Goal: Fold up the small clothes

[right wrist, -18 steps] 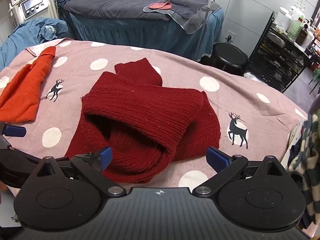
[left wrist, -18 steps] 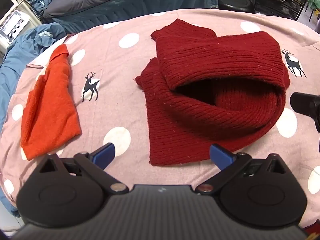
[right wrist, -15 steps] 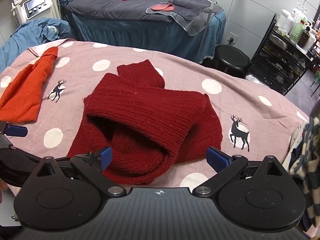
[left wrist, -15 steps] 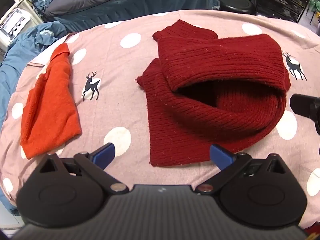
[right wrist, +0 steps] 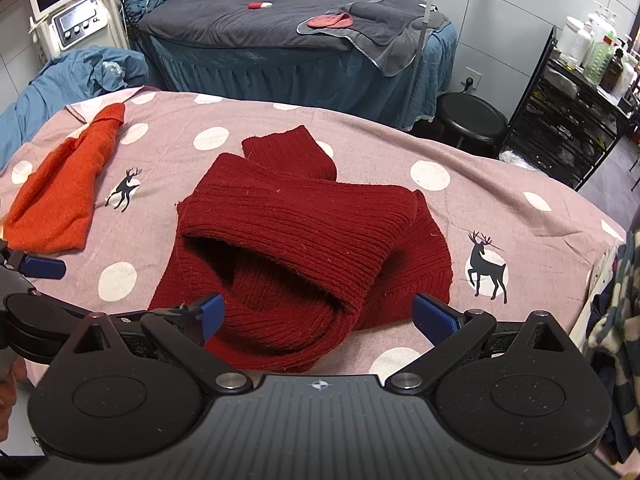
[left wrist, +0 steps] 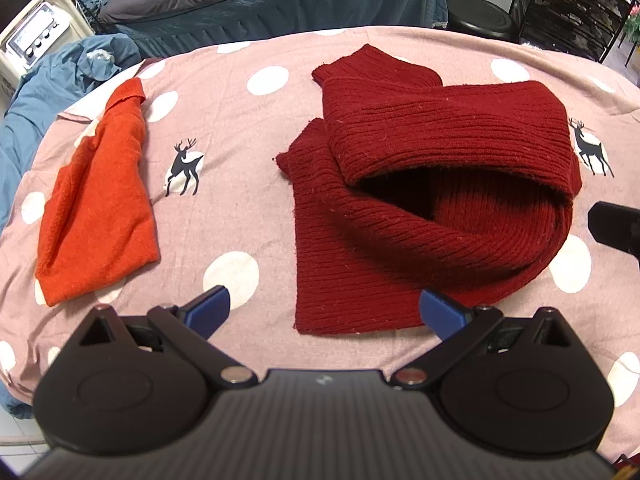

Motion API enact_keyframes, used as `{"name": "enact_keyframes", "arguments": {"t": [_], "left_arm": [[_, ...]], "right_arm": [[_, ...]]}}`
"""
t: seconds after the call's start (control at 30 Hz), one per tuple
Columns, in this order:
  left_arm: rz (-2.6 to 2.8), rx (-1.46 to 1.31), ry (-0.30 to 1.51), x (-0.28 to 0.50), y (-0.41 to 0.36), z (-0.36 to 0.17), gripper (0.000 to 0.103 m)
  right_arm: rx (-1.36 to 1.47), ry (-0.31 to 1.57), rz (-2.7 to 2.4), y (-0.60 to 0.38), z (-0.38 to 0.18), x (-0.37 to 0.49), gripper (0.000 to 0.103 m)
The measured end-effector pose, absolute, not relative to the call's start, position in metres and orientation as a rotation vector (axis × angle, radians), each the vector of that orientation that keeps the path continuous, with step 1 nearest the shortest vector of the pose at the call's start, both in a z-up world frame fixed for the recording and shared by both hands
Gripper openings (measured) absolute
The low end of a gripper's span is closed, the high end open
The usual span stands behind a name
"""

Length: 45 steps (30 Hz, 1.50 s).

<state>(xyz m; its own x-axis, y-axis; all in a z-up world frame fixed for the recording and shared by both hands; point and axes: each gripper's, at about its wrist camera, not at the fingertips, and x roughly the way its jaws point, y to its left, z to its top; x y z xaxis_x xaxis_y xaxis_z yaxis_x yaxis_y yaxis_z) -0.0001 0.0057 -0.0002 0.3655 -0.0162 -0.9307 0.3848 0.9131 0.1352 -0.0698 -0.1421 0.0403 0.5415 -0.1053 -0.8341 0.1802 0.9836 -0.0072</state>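
Observation:
A dark red ribbed knit garment lies loosely folded over itself on the pink dotted sheet, one layer arched up and leaving a dark hollow. An orange knit garment lies folded at the left. My left gripper hovers open above the red garment's near left corner, with nothing between its blue fingertips. My right gripper hangs open over the garment's near edge, also with nothing held. The left gripper's blue fingertip shows at the left edge of the right wrist view.
Behind the sheet stands a treatment bed with grey and blue covers. A black stool and a black shelf rack with bottles are at the far right. A device with a screen and blue bedding sit far left.
Both grippers have lifted and drawn back slightly, so the red garment sits a little lower and smaller in each view. The garments have not moved.

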Motion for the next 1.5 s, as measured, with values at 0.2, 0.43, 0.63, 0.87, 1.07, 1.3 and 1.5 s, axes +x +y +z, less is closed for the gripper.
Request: {"name": "enact_keyframes", "arguments": {"t": [0.2, 0.43, 0.63, 0.87, 1.07, 1.3, 1.5], "left_arm": [[-0.242, 0.343, 1.169, -0.005, 0.016, -0.006, 0.103], [-0.176, 0.28, 1.158, -0.004, 0.039, -0.019, 0.103], [-0.162, 0.227, 1.182, -0.004, 0.052, -0.028, 0.103], [-0.105, 0.216, 1.256, -0.006, 0.07, -0.042, 0.103], [-0.093, 0.192, 1.276, -0.008, 0.08, -0.045, 0.103], [-0.128, 0.208, 1.287, -0.009, 0.074, -0.043, 0.103], [-0.17, 0.243, 1.256, -0.006, 0.058, -0.04, 0.103]], "right_arm": [[0.104, 0.969, -0.166, -0.145, 0.036, -0.07, 0.103], [0.021, 0.976, -0.108, -0.132, 0.027, -0.059, 0.103], [-0.079, 0.955, -0.021, -0.116, 0.019, -0.045, 0.103], [-0.236, 0.955, 0.061, -0.101, -0.001, -0.013, 0.103], [-0.349, 0.952, 0.121, -0.086, -0.02, 0.012, 0.103], [-0.469, 0.943, 0.117, -0.078, -0.037, 0.028, 0.061], [-0.088, 0.871, 0.08, -0.138, 0.007, 0.004, 0.015]]}}
